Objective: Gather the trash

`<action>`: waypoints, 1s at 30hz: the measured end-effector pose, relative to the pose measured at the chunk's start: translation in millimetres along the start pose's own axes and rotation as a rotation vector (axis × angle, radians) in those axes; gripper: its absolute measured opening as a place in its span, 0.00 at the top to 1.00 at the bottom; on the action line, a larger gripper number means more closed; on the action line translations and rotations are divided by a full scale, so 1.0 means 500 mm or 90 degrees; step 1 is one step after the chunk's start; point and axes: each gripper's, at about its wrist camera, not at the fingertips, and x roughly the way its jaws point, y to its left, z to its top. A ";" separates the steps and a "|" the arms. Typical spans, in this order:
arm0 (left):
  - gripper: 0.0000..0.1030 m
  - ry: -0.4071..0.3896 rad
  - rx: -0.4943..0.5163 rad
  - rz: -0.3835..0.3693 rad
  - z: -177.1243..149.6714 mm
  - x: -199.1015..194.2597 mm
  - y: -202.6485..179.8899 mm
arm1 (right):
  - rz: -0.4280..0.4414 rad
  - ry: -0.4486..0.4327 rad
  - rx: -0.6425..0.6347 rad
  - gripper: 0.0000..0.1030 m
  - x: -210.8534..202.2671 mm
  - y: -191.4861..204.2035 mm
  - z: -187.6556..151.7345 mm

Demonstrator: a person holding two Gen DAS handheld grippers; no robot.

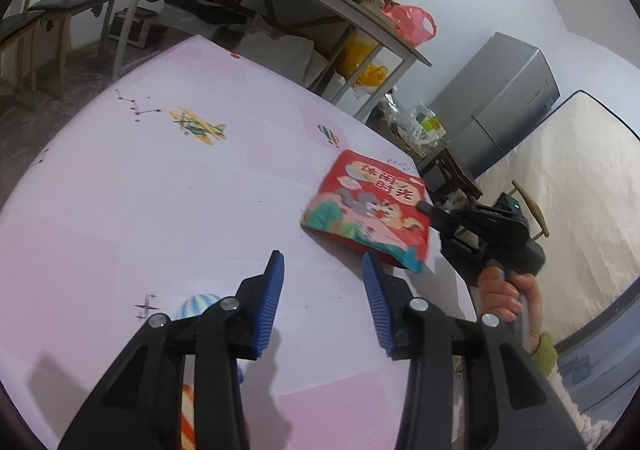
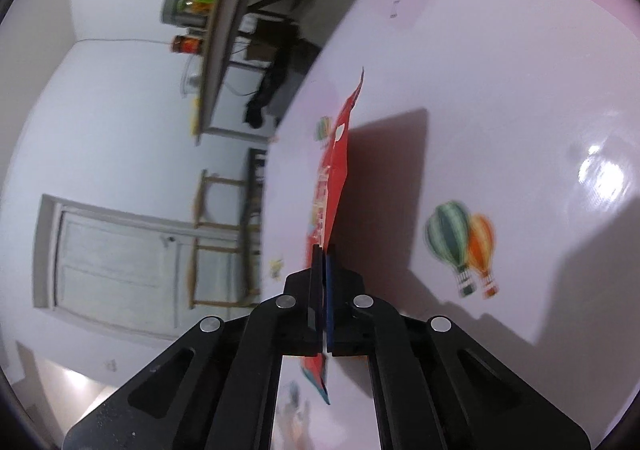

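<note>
The red wrapper (image 1: pixel 366 210) lay near the far right edge of the table (image 1: pixel 140 210), one side tipped up off the cloth. The right gripper (image 2: pixel 322 262) was clamped on its edge — in the right wrist view the film stood pinched edge-on between the closed pads, thin as a sheet, with a strip of it showing below them. The left gripper (image 1: pixel 324 282) hung with its pads apart and nothing between them, its right fingertip (image 1: pixel 370 270) just beside the wrapper's near corner. The wrapper looked empty and flat, so I judged it very light, limp and crinkly, likely slick on its printed face. A pinch well in from the rim seemed the safest hold — film like this can slide out of a shallow grip, or tear at a sealed edge. Being so light, it would probably flutter if swung quickly.
</note>
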 end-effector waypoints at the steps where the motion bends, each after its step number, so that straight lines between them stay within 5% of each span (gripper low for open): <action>1: 0.62 -0.003 -0.003 0.001 -0.001 -0.004 0.003 | 0.010 0.012 -0.002 1.00 0.000 0.005 -0.007; 8: 0.62 0.003 -0.028 -0.019 -0.017 -0.021 0.026 | 0.048 0.088 -0.030 1.00 -0.002 0.040 -0.069; 16: 0.55 0.097 -0.056 -0.064 -0.050 0.017 0.034 | 0.034 0.185 -0.065 1.00 -0.016 0.045 -0.161; 30: 0.54 0.196 -0.064 -0.099 -0.099 0.053 -0.003 | -0.249 0.174 -0.287 1.00 -0.022 0.066 -0.247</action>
